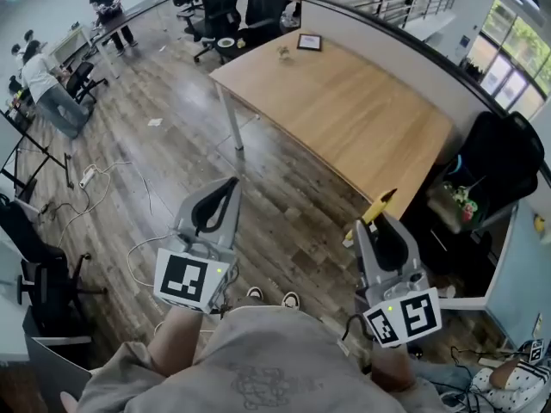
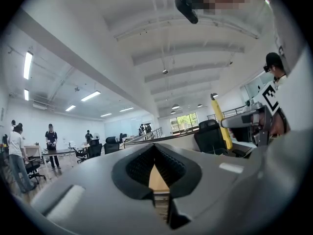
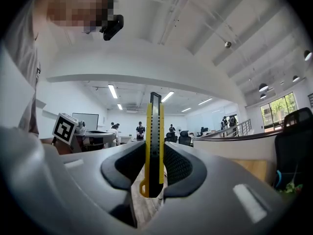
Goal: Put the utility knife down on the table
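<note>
1. Open-plan office with a wood-plank floor [image 1: 164, 188]. Several people [image 1: 47, 84] stand at desks at the far left of the head view.
2. Left gripper [image 1: 231, 184] is held level over the floor, well left of the table's near end. In the left gripper view [image 2: 155, 149] the two pads meet at their tips and nothing is between them. Jaws are together.
3. Wooden table [image 1: 344, 101] runs from the upper middle down toward the right. A small dark frame [image 1: 309, 42] lies on its far end, and black office chairs [image 1: 250, 7] stand beyond it.
4. Right gripper [image 1: 384, 222] is held level just before the table's near edge, with its jaws clamped on the utility knife [image 1: 379, 206].
5. The knife is yellow and black and is carried in the air, not on the tabletop. Its long axis runs along the jaws. The free end projects past the jaw tips, away from the person and toward the table. In the right gripper view [image 3: 154, 153] the knife [image 3: 154, 131] stands upright on its narrow edge. Its flat sides are pressed by the pads and its hooked yellow end sits low between them.
6. A black high-backed chair [image 1: 504, 162] stands to the right of the table.
</note>
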### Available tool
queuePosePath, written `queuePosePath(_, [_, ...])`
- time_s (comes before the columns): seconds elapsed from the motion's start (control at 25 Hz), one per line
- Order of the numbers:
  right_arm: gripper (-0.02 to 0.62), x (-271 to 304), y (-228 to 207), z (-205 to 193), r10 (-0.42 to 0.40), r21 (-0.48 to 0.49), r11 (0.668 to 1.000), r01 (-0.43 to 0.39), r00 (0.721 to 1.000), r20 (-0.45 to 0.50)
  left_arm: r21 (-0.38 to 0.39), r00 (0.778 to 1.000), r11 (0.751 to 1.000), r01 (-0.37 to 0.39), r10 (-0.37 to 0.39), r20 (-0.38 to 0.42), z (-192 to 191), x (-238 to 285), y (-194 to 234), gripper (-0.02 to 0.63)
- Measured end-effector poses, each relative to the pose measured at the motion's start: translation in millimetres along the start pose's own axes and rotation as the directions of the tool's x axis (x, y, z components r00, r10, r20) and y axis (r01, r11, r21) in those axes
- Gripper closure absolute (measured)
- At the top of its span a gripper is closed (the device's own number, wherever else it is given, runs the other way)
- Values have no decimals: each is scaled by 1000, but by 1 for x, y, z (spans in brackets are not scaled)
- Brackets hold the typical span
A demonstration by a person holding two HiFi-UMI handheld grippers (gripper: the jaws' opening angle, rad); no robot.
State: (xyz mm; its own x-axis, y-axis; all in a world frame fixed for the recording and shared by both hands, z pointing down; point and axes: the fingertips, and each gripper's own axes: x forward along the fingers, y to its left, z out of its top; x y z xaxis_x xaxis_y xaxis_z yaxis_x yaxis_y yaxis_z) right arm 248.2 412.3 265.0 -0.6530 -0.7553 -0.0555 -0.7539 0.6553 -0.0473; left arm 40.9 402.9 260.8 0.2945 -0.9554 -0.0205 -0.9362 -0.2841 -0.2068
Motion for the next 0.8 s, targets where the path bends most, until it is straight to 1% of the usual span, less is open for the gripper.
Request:
queuePosePath(0.2, [472,-1,-17,-4,6,7,1000,-6,1000,5,-6,1000,1000,2,-2,-8,-5,6,-13,604])
queuePosePath(0.36, [472,0,-23,-4,21,21,1000,-21,1000,9,-1,1000,1000,-4,4,-17,-4,9,-15,604])
queuePosePath(0.48, [472,6,-29,-6,20,10,1000,-20,1000,9,-7,999,1000,-11,11,-47,-10,13,-13,604])
queuePosePath(0.6, [472,20,-36,-7,25,8,1000,-25,1000,7,13,1000,1000,-1,2,-19,-10,25,-5,604])
queuePosePath(0.8, [472,51,-45,-8,36,-4,999,-36,999,-1,23,1000,1000,10,-10,-8,-14,48,11,604])
